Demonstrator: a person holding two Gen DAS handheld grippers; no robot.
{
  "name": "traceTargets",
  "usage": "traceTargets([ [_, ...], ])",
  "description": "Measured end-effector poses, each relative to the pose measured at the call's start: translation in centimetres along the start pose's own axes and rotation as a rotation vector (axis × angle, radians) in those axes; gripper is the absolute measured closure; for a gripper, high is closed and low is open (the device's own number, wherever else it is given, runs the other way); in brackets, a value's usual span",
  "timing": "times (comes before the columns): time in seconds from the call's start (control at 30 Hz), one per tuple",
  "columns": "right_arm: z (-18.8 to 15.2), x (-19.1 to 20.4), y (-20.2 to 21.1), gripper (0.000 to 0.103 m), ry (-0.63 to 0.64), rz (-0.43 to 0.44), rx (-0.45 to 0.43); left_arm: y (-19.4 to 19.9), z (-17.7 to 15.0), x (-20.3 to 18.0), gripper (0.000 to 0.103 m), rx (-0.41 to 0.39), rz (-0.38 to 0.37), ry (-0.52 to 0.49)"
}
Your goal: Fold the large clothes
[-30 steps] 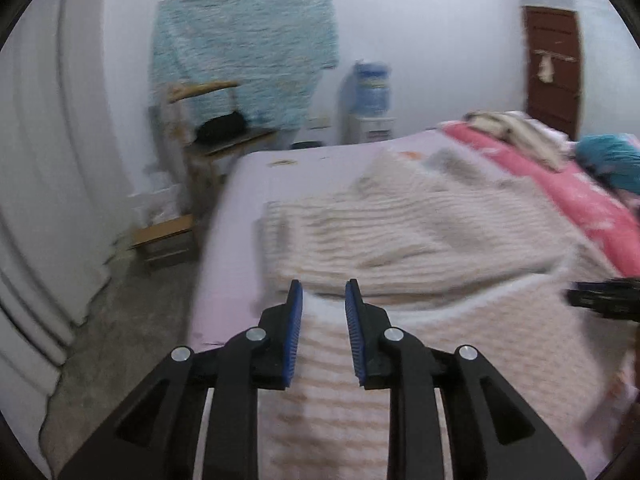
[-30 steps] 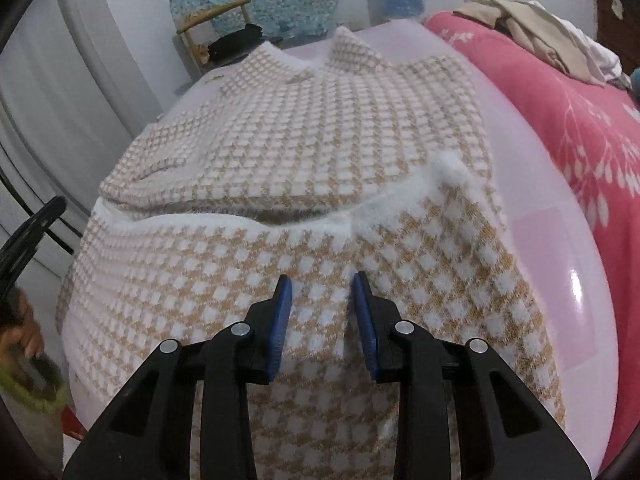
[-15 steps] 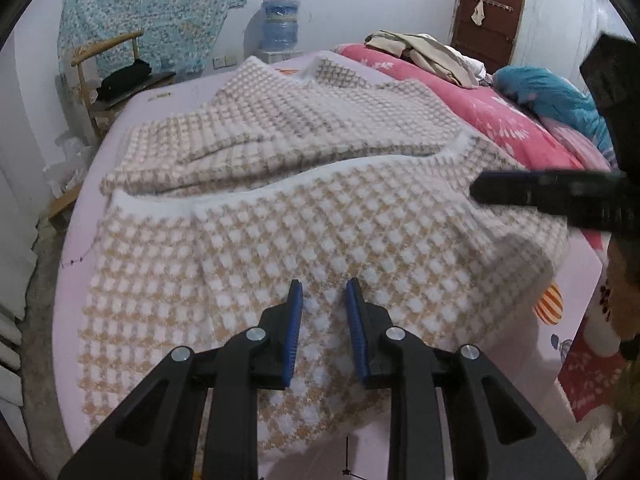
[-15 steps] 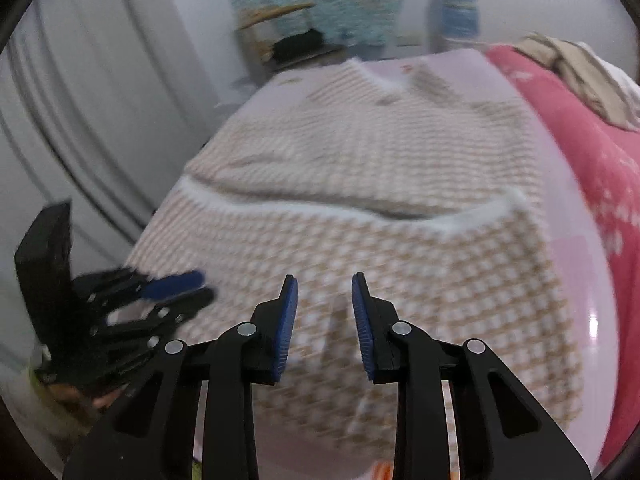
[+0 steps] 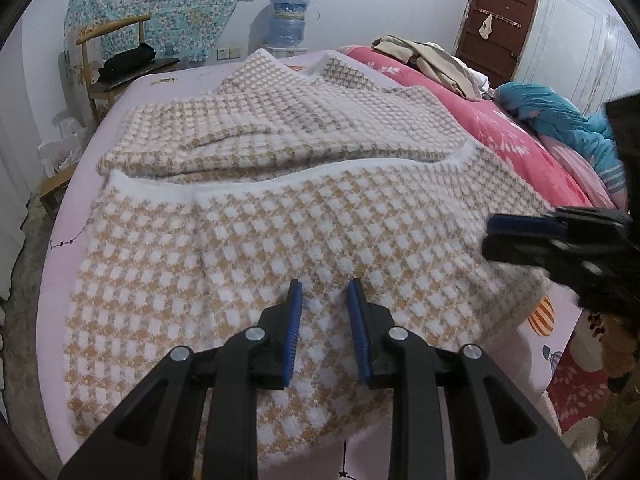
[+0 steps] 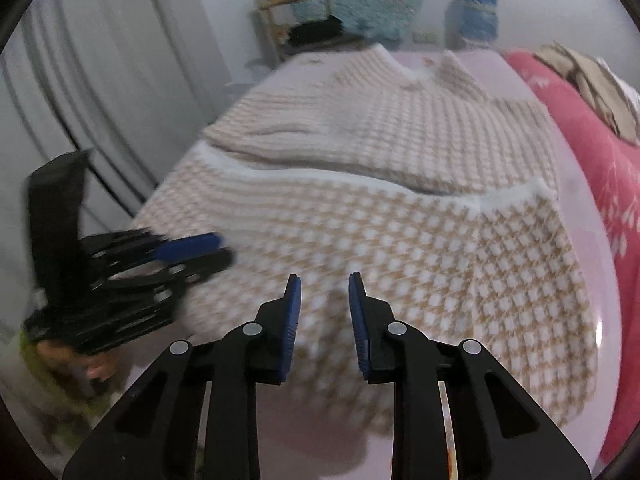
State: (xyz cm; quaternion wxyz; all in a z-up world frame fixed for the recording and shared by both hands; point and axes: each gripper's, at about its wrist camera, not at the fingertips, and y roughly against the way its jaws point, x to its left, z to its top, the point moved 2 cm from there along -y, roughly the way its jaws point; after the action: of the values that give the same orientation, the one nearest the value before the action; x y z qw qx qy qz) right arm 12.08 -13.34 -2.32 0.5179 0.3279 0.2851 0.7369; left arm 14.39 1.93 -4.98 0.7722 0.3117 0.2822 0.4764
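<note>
Fingers of the left gripper (image 5: 322, 312) stood a little apart above the near part of a large tan-and-white checked sweater (image 5: 304, 216), with nothing between the blue pads and no pad pressing on the knit. The right gripper (image 6: 322, 306) hung over the same near edge from the other side; its jaws showed a narrow gap as well and gripped nothing. In the left wrist view the right gripper came in from the right edge, blurred, over the sweater's near right corner; in the right wrist view the left gripper appeared at the left, blurred, by the near left edge, with a hand (image 6: 90, 364) dimly seen beneath it. The sweater lay spread on a pale pink sheet (image 5: 60, 280) over the bed, its lower part folded up so that a white fuzzy hem (image 5: 280, 178) ran across the middle, with the sleeves and collar lying beyond that band. To the right a red flowered quilt (image 5: 504, 128) ran beside the sweater, bearing a heap of beige clothes (image 5: 432, 64) and a blue blanket (image 5: 560, 120). Farther off stood a wooden chair (image 5: 116, 68) with a dark bundle on its seat, a water bottle (image 5: 289, 20) on a dispenser, a teal patterned cloth (image 5: 160, 0) on the wall and a brown door (image 5: 500, 24).
</note>
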Motion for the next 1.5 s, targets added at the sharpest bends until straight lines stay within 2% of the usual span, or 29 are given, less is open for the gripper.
traceTargets([
  [0.07, -0.7, 0.8, 0.2, 0.080, 0.026, -0.002, 0.008, 0.0, 0.1, 0.1, 0.079, 0.000, -0.001, 0.000],
  [0.17, -2.6, 1.2, -1.9, 0.080, 0.035, -0.036, 0.082, 0.1, -0.1, 0.2, 0.079, 0.004, -0.005, 0.000],
  [0.3, -2.9, 1.3, -2.5, 0.080, 0.037, -0.058, 0.075, -0.1, 0.1, 0.1, 0.079, 0.008, -0.005, -0.003],
  [0.4, -2.6, 1.7, -1.0, 0.080, 0.034, -0.048, 0.056, -0.1, 0.1, 0.2, 0.079, 0.007, -0.010, 0.001],
  [0.53, -3.4, 1.6, 0.1, 0.080, 0.055, -0.085, 0.056, -0.1, 0.1, 0.1, 0.079, 0.006, -0.007, -0.001],
  [0.6, -4.3, 0.9, -1.0, 0.080, 0.036, -0.098, 0.091, -0.1, 0.0, 0.1, 0.079, 0.007, -0.009, -0.001],
  [0.73, -4.4, 0.1, -1.2, 0.080, -0.026, -0.063, 0.084, -0.1, 0.1, 0.2, 0.079, 0.006, -0.010, -0.002],
  [0.87, -4.1, -0.4, 0.6, 0.080, -0.024, -0.121, 0.051, -0.1, 0.1, 0.2, 0.079, 0.004, -0.011, -0.002],
  [0.93, -4.5, -1.2, 0.5, 0.080, -0.038, -0.144, 0.062, -0.1, 0.1, 0.1, 0.079, 0.002, -0.012, -0.002],
  [1.03, -5.8, -2.2, -1.1, 0.080, -0.081, -0.135, 0.094, -0.1, 0.1, 0.2, 0.079, 0.003, -0.014, -0.002],
  [1.2, -5.2, -2.5, 0.3, 0.080, -0.096, -0.145, 0.065, 0.0, 0.1, 0.2, 0.079, 0.006, -0.015, -0.001],
  [1.33, -4.9, -4.0, 1.9, 0.080, -0.126, -0.228, 0.022, 0.1, 0.1, 0.1, 0.079, 0.004, -0.014, 0.000],
  [1.43, -6.3, -5.9, 0.2, 0.080, -0.191, -0.229, 0.078, 0.0, 0.1, 0.3, 0.079, 0.005, -0.017, -0.001],
  [1.5, -6.4, -5.8, -0.1, 0.080, -0.187, -0.236, 0.067, 0.1, 0.1, 0.2, 0.079, 0.005, -0.017, -0.001],
])
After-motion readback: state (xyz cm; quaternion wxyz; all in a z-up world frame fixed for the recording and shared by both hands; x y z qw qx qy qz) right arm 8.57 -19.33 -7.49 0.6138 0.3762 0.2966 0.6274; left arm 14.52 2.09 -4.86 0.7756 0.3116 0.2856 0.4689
